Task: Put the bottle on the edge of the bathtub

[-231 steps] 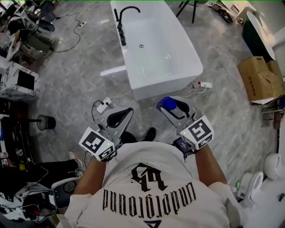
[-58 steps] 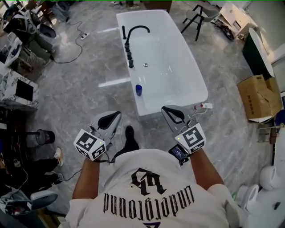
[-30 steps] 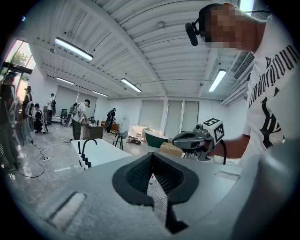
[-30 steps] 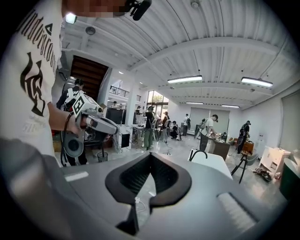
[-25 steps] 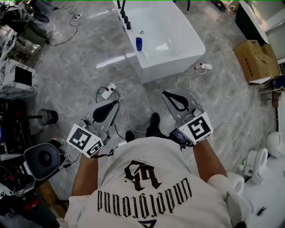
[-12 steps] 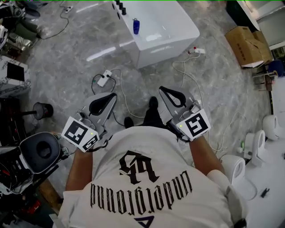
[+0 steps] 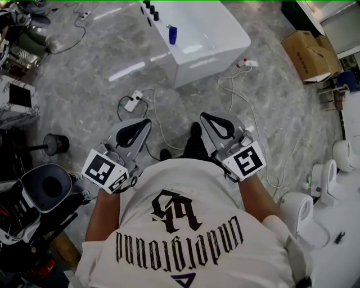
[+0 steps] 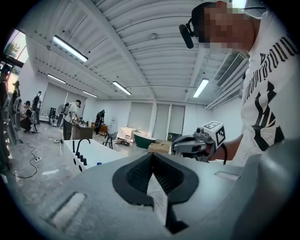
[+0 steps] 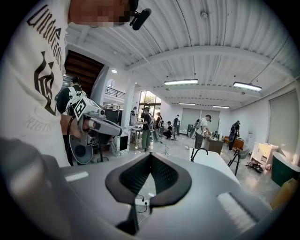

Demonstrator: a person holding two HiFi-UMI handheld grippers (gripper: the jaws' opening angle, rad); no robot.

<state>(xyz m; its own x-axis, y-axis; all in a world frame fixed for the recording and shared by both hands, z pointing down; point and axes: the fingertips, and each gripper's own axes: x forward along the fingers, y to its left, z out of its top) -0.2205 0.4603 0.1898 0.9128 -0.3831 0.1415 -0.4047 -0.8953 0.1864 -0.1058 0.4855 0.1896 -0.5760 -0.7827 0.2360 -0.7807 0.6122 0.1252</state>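
Observation:
The blue bottle (image 7: 172, 35) stands upright on the near left rim of the white bathtub (image 7: 225, 40), beside the black tap knobs (image 7: 151, 9). Both grippers hang over the grey floor, far short of the tub, in front of the person's chest. My left gripper (image 7: 136, 126) is shut with nothing in it. My right gripper (image 7: 213, 121) is shut and empty too. In the left gripper view the tub (image 8: 96, 152) and a speck of the blue bottle (image 8: 98, 163) lie far off, and the right gripper (image 8: 194, 144) shows alongside. The right gripper view shows the tub (image 9: 213, 161) with its black spout (image 9: 199, 152).
A white power strip (image 7: 133, 103) and cables (image 7: 233, 95) lie on the floor between me and the tub. A cardboard box (image 7: 306, 52) sits at the upper right, toilets (image 7: 306, 208) at the right, a black chair (image 7: 44, 188) at the left. Several people stand in the background.
The bottle, held in my right gripper in the oldest frame, now stands on the tub rim. The person has backed away, so the tub sits farther off. Both grippers stay shut.

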